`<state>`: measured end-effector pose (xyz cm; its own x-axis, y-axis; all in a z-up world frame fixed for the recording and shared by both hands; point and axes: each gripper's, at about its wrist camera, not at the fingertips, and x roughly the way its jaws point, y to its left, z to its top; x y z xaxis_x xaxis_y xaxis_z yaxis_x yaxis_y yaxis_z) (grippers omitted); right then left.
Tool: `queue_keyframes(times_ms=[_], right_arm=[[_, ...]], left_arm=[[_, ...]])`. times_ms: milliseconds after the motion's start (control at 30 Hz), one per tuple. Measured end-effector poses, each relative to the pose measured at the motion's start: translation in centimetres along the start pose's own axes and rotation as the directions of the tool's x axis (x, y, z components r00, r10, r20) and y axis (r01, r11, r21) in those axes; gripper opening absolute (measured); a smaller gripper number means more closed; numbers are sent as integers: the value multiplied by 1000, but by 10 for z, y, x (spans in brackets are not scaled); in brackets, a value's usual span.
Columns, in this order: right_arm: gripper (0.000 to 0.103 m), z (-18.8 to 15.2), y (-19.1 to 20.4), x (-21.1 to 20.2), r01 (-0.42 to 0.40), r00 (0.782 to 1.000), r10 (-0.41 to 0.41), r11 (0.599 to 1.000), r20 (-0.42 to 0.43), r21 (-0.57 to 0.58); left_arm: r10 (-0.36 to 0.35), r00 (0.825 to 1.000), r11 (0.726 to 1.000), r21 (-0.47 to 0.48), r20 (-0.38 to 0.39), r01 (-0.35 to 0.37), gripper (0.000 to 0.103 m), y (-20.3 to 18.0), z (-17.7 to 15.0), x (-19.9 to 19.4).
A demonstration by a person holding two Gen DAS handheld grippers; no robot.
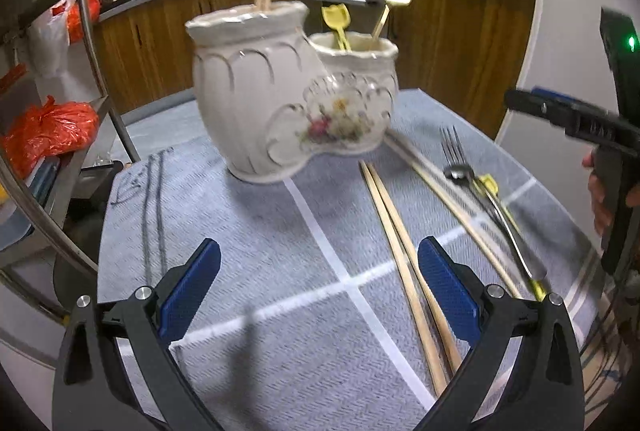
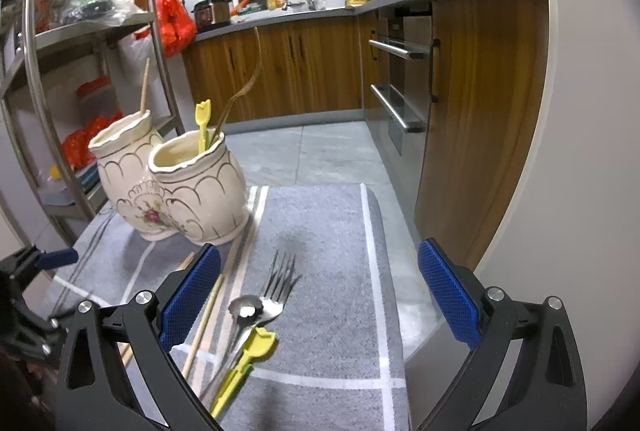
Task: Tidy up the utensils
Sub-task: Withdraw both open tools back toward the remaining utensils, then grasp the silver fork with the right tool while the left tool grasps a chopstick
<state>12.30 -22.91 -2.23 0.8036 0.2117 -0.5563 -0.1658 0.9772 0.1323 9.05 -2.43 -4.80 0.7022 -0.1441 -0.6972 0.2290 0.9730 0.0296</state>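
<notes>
- Presently, left gripper [image 1: 319,291] fingers apart, empty, above the grey towel-covered tabletop [image 1: 260,251].
- Right gripper [image 2: 319,291] fingers apart, empty.
- Cream double-pot ceramic holder [image 2: 172,183] far left.
- Steel fork [image 2: 280,279], spoon [image 2: 246,311], yellow plastic pick [image 2: 248,355], wooden chopsticks [image 1: 404,263] loose on towel.

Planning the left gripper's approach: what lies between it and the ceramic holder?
Left wrist view: only bare grey mat separates left gripper from ceramic holder.

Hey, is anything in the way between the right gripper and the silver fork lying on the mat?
Nothing visible blocks it. The right gripper is open just above the silver fork on the gray mat. A spoon overlaps the fork's neck, beside a yellow utensil.
</notes>
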Motion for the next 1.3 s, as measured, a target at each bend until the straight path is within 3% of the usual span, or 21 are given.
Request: queue_keyframes(times_ms=[300,767,900,967,1067,1300], right_arm=[[98,-3,2,5,-1,1000,0,1000,-20,-12],[98,-10,2,22,-7,996,3,999,-85,-44],[95,-8,4,39,-29,989,17,997,-144,-77],[89,-6,6,45,-49,986,36,996,-160,-80],[70,-2,9,58,-83,978,66,993,-200,-78],[39,4,12,87,-173,944,164,985,-286,-6]], left_arm=[[36,995,999,36,-92,-33,97,-9,-4,14],[57,987,995,89,-149,-44,94,-22,-6,26],[24,988,997,71,-154,-13,81,-23,-4,27],[6,987,998,58,-158,4,73,-25,-2,28],[-6,987,998,64,-158,16,62,-31,0,28],[-71,984,995,55,-162,81,21,-38,5,30]])
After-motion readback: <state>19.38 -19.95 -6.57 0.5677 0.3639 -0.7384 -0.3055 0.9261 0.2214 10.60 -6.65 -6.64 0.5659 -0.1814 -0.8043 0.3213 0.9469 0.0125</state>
